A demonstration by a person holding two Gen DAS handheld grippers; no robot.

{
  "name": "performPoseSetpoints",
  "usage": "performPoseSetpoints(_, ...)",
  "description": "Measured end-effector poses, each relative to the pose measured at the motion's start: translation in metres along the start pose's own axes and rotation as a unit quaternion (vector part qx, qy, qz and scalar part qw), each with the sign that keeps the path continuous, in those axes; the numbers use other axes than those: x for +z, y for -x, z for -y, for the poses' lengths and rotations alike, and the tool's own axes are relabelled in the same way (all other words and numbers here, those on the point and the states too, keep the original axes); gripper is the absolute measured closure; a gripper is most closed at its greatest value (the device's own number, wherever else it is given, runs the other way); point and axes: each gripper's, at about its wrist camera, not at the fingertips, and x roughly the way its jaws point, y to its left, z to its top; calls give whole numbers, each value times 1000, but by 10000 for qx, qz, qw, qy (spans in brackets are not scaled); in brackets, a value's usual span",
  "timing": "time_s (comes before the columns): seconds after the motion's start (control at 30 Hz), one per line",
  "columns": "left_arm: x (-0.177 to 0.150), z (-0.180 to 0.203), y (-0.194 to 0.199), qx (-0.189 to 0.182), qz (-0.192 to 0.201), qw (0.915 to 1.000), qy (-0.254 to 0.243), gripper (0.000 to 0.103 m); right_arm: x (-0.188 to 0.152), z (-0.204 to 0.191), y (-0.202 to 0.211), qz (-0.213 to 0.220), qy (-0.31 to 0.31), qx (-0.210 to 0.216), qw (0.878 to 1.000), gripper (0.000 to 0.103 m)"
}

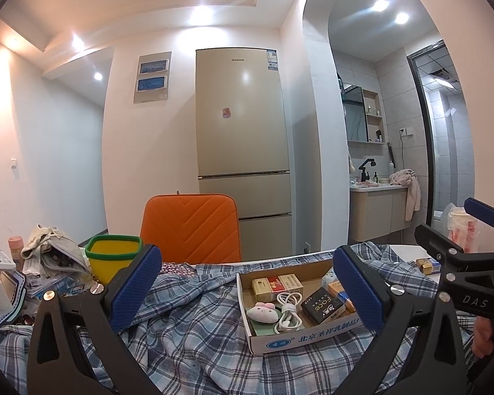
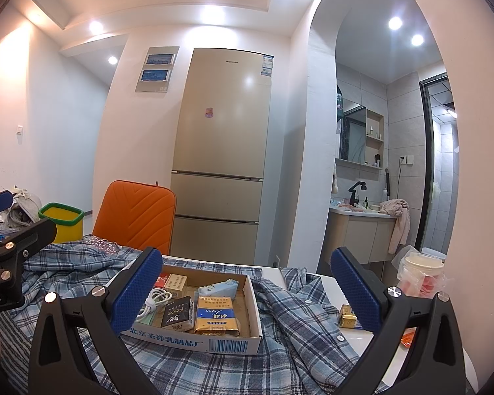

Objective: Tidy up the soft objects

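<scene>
A blue plaid shirt point(image 1: 194, 329) lies crumpled over the white table; it also shows in the right wrist view point(image 2: 299, 322). A shallow cardboard box point(image 1: 296, 339) sits on the shirt and holds small packets, a white cable point(image 1: 288, 312) and a pink-and-white plush toy point(image 1: 262, 312). The box also shows in the right wrist view point(image 2: 214, 345). My left gripper point(image 1: 247, 289) is open and empty, above the shirt just short of the box. My right gripper point(image 2: 245, 288) is open and empty, hovering over the box.
A yellow bin with a green rim point(image 1: 113, 256) and a heap of papers and cloth point(image 1: 49, 256) stand at the left. An orange chair back point(image 1: 191, 227) is behind the table. A bagged cup point(image 2: 421, 273) and a gold packet point(image 2: 347, 317) sit at the right.
</scene>
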Motion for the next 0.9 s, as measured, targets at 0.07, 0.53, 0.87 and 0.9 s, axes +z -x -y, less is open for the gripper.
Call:
performPoseSetpoints(0.07, 0, 0, 1, 6, 7, 10000, 5, 0, 0, 0, 0, -3, 2, 1, 10000, 0)
performPoseSetpoints(0.53, 1, -1, 1, 7, -25, 10000, -9, 0, 0, 0, 0, -2, 5, 3, 10000, 0)
performPoseSetpoints(0.87, 2, -1, 2, 3, -18, 10000, -10, 0, 0, 1, 0, -21, -19, 14, 10000, 0)
performPoseSetpoints(0.9, 2, -2, 2, 4, -16, 10000, -9, 0, 0, 1, 0, -18, -32, 13, 10000, 0)
